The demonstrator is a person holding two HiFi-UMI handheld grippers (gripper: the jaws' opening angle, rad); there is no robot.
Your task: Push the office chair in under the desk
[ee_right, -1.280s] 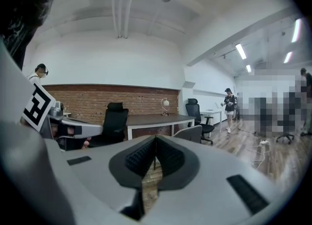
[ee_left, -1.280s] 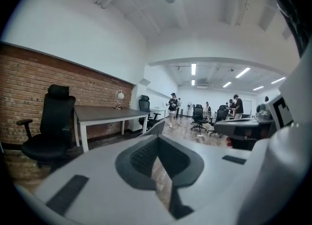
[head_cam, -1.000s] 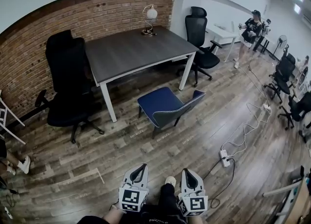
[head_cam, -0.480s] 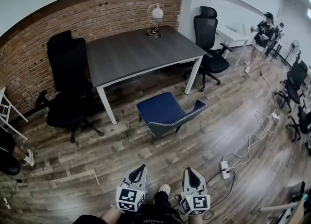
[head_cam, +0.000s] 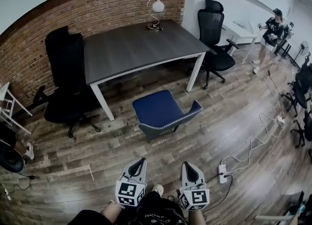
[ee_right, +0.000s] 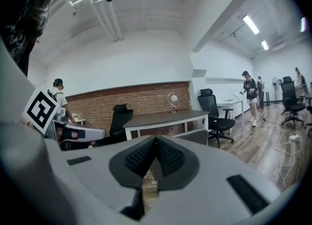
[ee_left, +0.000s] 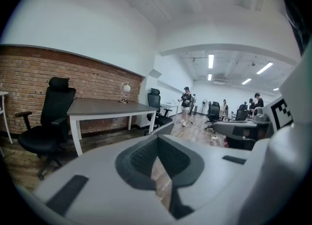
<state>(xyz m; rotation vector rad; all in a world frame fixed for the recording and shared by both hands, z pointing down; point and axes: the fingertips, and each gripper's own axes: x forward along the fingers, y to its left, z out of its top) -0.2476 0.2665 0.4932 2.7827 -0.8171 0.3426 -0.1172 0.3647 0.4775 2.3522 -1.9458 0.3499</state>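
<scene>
Brick wall [head_cam: 29, 48] closes the far-left side of the room, and a black office chair [head_cam: 66, 92] stands in front of it, just beside the left end of the worktop [head_cam: 136, 48], facing out. A small lamp [head_cam: 156, 11] sits at the worktop's far edge.

The left claw [head_cam: 141, 161] is held low and forward in front of the person, clenched on nothing. Ahead of it the blue chair [head_cam: 163, 114] stands on the wooden floor [head_cam: 97, 155], pulled out from the worktop's near side and apart from it. Its seat is turned toward the white legs and its back toward the person. The right claw [head_cam: 186, 165] rides next to its twin, also clenched and empty.

Over the last second the person has walked forward. Both claws have come nearer the blue chair, which looms a little larger, though it has not shifted against the worktop. I judge this to be the approach. The walk aims at the blue chair's back, so that is probably the one to push, and no contact has been made yet.

Further right, a second black office chair [head_cam: 217, 38] stands just off the worktop's right end. A power strip [head_cam: 223, 171] with trailing cable lies on the floor, and a person [head_cam: 273, 29] stands far off.
</scene>
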